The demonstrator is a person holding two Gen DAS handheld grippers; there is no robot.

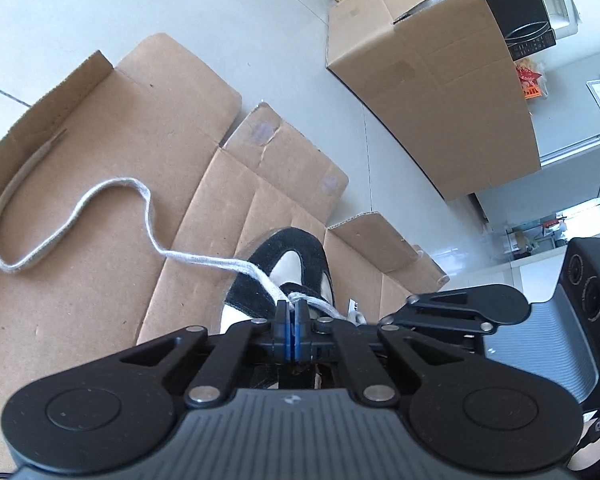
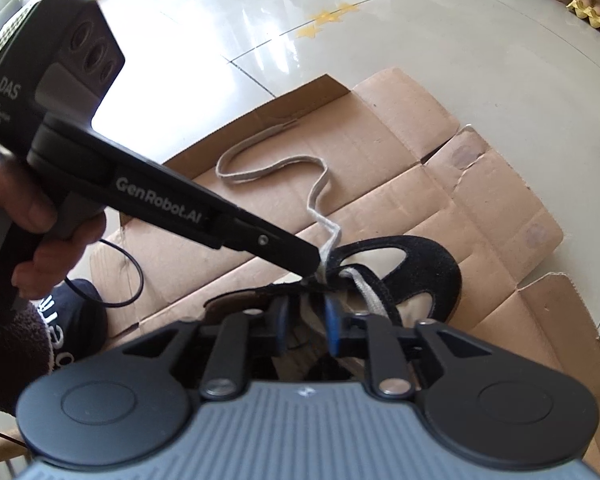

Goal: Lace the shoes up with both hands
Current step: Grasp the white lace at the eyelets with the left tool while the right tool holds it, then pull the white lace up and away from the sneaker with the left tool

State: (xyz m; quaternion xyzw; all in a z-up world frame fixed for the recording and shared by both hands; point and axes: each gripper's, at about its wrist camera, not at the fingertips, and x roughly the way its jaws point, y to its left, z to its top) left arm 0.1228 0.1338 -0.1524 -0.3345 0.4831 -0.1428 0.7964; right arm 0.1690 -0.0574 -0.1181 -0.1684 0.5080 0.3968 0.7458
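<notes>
Cardboard (image 1: pixel 100 240) flattened on the floor carries the white shoelace (image 1: pixel 76 216) looping left. Your left gripper (image 1: pixel 290 312) fingers are clamped on that lace just above the black-and-cream shoe (image 1: pixel 296 256). Your right gripper (image 2: pixel 306 312) fingers stand parted over the shoe, gripping nothing.

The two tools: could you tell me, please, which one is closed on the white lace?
The left tool is closed on the white lace just above the shoe; the right tool stands open with nothing gripped.
</notes>
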